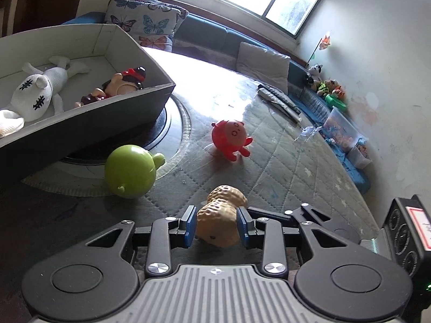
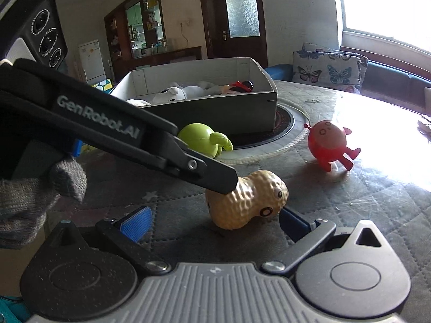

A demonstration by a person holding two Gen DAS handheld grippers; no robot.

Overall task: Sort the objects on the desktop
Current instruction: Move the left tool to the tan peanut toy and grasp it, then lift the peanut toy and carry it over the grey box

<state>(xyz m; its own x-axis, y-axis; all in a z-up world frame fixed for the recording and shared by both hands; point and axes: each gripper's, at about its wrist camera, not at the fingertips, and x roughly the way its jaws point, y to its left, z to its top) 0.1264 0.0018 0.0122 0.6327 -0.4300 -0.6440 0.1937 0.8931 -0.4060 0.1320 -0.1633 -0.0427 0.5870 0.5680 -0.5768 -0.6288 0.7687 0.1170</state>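
Observation:
A tan peanut toy [image 1: 221, 212] with a drawn face lies on the quilted table cover. My left gripper [image 1: 216, 226] has its blue pads closed on both sides of the peanut; in the right wrist view its black finger [image 2: 210, 172] rests on the peanut [image 2: 247, 202]. My right gripper [image 2: 215, 223] is open and empty, just in front of the peanut. A green round toy [image 1: 130, 171] and a red round toy [image 1: 231, 140] lie further on. A grey box [image 1: 89, 123] holds a white plush [image 1: 40, 91] and a figurine [image 1: 121, 86].
The box sits partly over a round black hotplate [image 2: 282, 126] in the table. Folded papers [image 1: 280, 99] lie at the table's far edge. A bench with butterfly cushions [image 1: 145, 24] and small toys [image 1: 328, 88] runs behind.

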